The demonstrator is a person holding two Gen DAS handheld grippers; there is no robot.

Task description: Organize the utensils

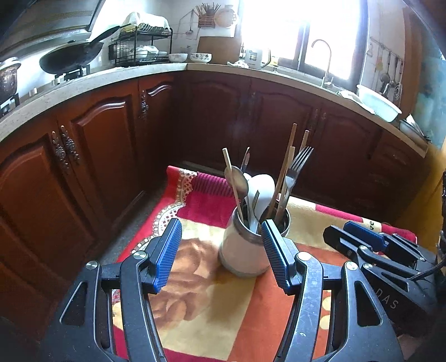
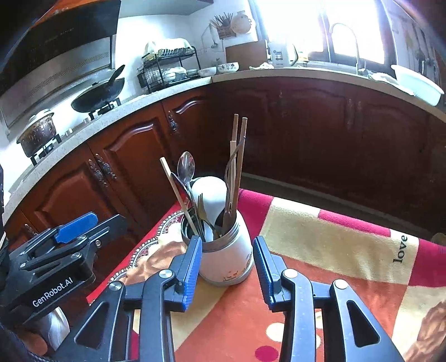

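Here, patterned blanket, wooden kitchen cabinets

You're in a kitchen: dark red-brown wooden cabinets run under a pale L-shaped countertop. Bright window blows out behind the tap. Wok on the stove, range hood above, dish rack in the corner, white tiled wall.
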